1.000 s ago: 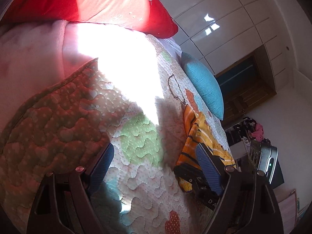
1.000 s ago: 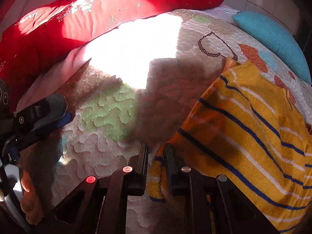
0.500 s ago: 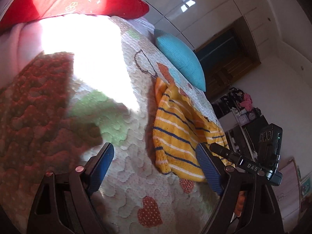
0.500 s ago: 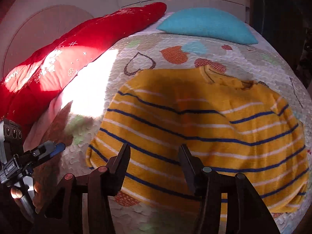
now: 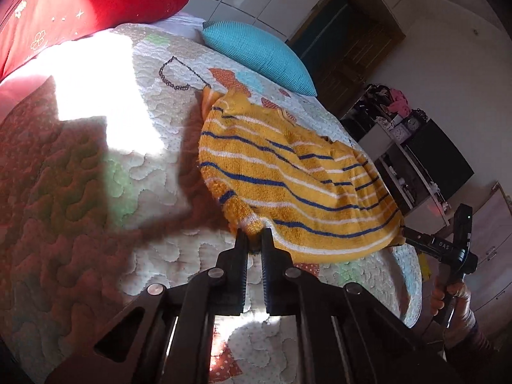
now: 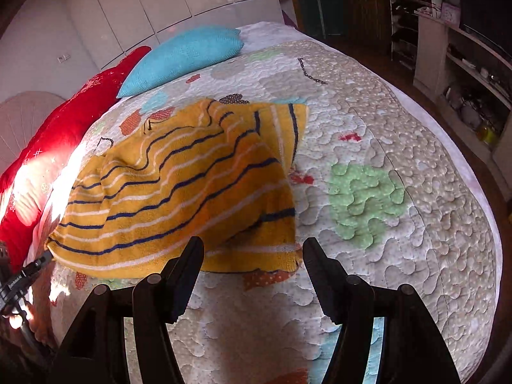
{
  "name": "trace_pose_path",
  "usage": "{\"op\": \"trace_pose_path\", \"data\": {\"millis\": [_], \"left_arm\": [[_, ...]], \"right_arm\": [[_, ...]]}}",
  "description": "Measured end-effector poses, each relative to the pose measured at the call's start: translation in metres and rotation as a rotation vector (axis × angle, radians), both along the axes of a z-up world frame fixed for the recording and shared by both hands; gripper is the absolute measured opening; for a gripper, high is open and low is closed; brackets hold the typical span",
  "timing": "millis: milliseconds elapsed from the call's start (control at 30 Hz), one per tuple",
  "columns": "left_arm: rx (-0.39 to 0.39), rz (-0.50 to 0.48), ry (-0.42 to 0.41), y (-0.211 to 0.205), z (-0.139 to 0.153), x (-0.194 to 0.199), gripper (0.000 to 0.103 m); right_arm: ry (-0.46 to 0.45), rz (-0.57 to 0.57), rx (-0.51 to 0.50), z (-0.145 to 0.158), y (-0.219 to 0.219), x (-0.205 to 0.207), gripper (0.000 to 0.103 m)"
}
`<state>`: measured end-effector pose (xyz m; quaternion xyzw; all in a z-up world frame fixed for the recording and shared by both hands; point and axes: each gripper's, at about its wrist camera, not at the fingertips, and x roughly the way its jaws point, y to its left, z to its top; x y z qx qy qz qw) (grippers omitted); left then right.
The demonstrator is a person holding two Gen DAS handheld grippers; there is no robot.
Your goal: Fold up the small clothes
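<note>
I am working over a bed (image 6: 400,172) covered by a quilted spread with coloured hearts and patches. On it lies a small yellow sweater (image 5: 288,172) with thin blue and white stripes, knitted and fuzzy. It is spread mostly flat but rumpled, with one side folded over on itself so a second layer shows along the edge at 3 o'clock in the right wrist view (image 6: 179,185).

My left fingers (image 5: 254,240) are pressed together on a corner of the sweater's hem. In the left wrist view that pinched corner sits at the centre, just beyond the finger tips, and the rest of the garment stretches away toward 1 o'clock, the hem lifted slightly off the spread near my grip.

My right fingers (image 6: 252,256) stand wide apart and have just been opening. Nothing is pressed between them. In the right wrist view the near edge of the sweater lies between and just beyond the two tips, with the body of the garment spreading toward 10 o'clock.

A turquoise cushion (image 6: 182,56) lies on the bed beyond the sweater at 11 o'clock, and a long red pillow (image 6: 57,134) runs along the bed's far side at 9 o'clock. Shelves (image 6: 464,64) with small items, too small to tell apart, stand at 2 o'clock beside the bed.
</note>
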<state>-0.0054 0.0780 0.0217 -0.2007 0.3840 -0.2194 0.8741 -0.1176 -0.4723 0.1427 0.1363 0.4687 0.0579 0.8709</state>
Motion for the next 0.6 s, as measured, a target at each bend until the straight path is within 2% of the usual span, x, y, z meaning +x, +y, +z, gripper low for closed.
{"op": "trace_pose_path", "data": {"millis": [100, 200, 233, 267, 300, 367, 500, 600], "left_arm": [[-0.022, 0.044, -0.069, 0.010, 0.016, -0.006, 0.005], [-0.058, 0.091, -0.061, 0.025, 0.013, -0.003, 0.003], [-0.057, 0.100, -0.051, 0.028, 0.010, -0.001, 0.003], [-0.051, 0.111, -0.042, 0.030, 0.008, 0.001, 0.003], [-0.052, 0.116, -0.037, 0.031, 0.006, 0.003, 0.003], [-0.058, 0.119, -0.028, 0.030, 0.003, 0.005, 0.003], [-0.072, 0.111, -0.037, 0.030, 0.004, 0.003, 0.003], [-0.089, 0.118, -0.036, 0.033, 0.004, 0.002, 0.004]], "right_arm": [[0.024, -0.035, -0.060, -0.016, -0.001, 0.006, 0.069], [0.055, -0.046, -0.016, -0.033, -0.009, 0.011, 0.070], [0.053, -0.042, 0.024, -0.034, -0.012, 0.011, 0.061], [0.052, -0.017, 0.079, -0.033, -0.015, 0.012, 0.031], [0.061, 0.020, 0.141, -0.030, -0.016, 0.014, 0.021], [0.031, 0.049, 0.133, -0.013, -0.015, 0.014, 0.017], [-0.067, 0.160, 0.015, 0.035, -0.004, 0.004, 0.016], [-0.054, 0.201, -0.070, 0.039, -0.002, -0.007, 0.015]]}}
